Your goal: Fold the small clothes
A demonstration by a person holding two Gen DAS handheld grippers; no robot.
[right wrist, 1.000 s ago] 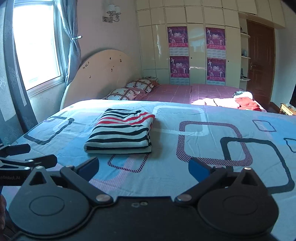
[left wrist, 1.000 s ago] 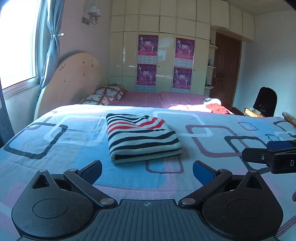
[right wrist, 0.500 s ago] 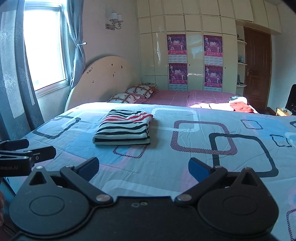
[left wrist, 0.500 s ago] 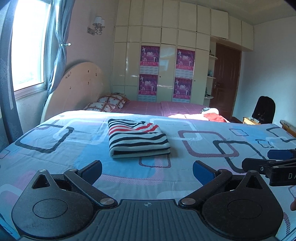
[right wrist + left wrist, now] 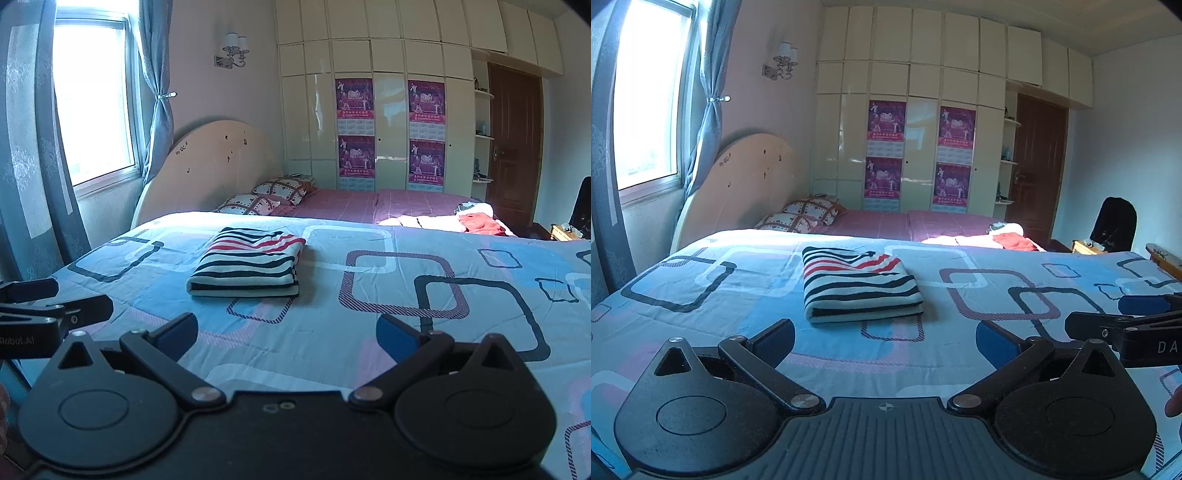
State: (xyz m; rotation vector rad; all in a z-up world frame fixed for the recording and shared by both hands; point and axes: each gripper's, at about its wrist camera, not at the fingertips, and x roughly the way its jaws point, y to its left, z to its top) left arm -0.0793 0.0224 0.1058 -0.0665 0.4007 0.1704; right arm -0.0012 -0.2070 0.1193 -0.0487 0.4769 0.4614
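One folded striped garment (image 5: 858, 286) on bed (image 5: 738, 325); left gripper (image 5: 884, 338), right gripper (image 5: 286, 334) both spread wide, empty

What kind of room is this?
A home bedroom, most likely: a bed with a curved headboard, patterned pillows, and a tall built-in wardrobe beside a door.

Daylight I see glaring from the left window (image 5: 96, 110), blown-out sun patch far right, blue cast, fisheye-bent edges, dark corners
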